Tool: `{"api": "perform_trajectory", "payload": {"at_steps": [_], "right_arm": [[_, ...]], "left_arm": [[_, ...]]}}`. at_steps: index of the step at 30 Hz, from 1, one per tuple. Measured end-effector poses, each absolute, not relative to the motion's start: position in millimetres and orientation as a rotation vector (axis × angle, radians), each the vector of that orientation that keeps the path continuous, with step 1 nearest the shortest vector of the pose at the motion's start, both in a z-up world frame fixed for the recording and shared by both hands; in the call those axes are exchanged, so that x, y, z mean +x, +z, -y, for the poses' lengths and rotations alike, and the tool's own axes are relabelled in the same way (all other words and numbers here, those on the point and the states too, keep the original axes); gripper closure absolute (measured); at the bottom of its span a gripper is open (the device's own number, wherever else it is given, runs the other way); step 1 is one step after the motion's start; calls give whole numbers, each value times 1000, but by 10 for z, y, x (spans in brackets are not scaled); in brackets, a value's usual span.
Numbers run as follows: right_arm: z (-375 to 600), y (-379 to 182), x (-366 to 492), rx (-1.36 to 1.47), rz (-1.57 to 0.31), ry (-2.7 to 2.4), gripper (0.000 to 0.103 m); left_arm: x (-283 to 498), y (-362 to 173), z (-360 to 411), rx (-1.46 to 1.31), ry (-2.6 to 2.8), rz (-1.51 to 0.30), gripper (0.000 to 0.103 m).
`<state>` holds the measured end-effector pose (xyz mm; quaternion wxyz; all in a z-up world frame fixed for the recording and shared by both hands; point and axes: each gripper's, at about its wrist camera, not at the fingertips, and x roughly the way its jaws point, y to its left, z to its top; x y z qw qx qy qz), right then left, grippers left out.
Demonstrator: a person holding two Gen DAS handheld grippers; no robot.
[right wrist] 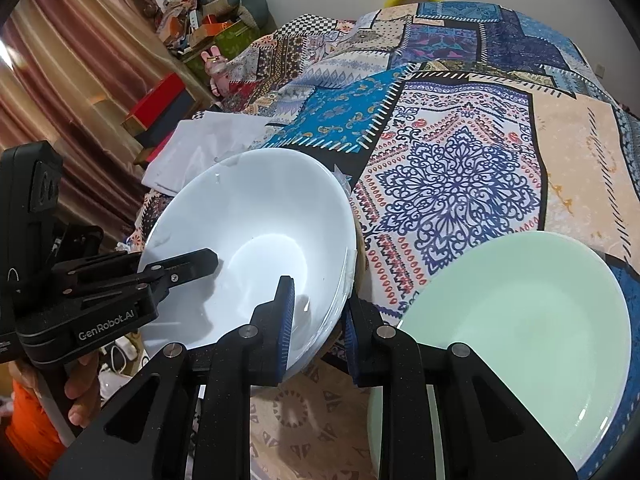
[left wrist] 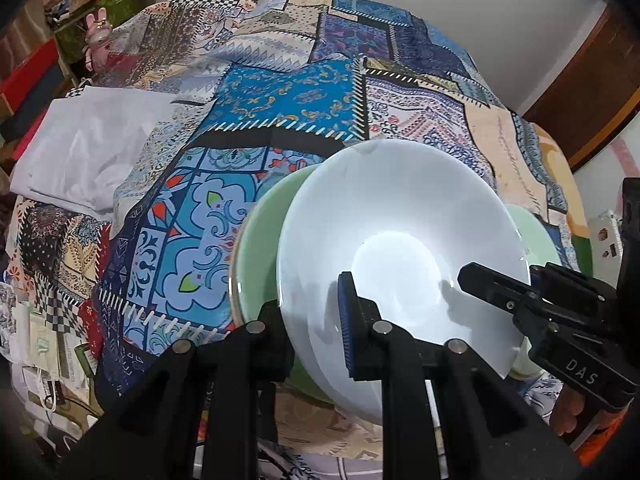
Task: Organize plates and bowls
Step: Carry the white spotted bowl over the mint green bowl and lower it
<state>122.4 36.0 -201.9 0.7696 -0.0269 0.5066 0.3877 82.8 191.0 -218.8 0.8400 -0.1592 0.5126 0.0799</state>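
Observation:
A white bowl (left wrist: 400, 256) is held tilted above the patchwork tablecloth (left wrist: 288, 100). My left gripper (left wrist: 312, 328) is shut on its left rim, one blue pad inside the bowl, the other finger outside. My right gripper (right wrist: 320, 324) is shut on the opposite rim of the same white bowl (right wrist: 256, 240), and shows in the left wrist view (left wrist: 496, 284) reaching in from the right. A green plate (left wrist: 260, 248) lies directly under the bowl in the left wrist view. In the right wrist view a green plate (right wrist: 520, 320) lies on the cloth to the right.
A folded white cloth (left wrist: 84, 148) lies on the left of the table. Boxes and a pink rabbit toy (left wrist: 98, 36) stand beyond the table's left edge. A curtain (right wrist: 60, 80) hangs at the left.

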Motion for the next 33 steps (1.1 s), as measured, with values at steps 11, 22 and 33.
{"api": "perform_trajectory", "payload": {"at_steps": [11, 22, 33], "right_arm": [[-363, -2023, 1241, -78, -1101, 852, 81], [-299, -1987, 1244, -94, -1074, 834, 79], [-163, -1927, 1251, -79, -1056, 828, 71]], "left_arm": [[847, -2209, -1974, -346, 181, -1089, 85], [883, -2123, -1976, -342, 207, -1113, 79], [830, -1982, -2024, -384, 200, -1068, 62]]}}
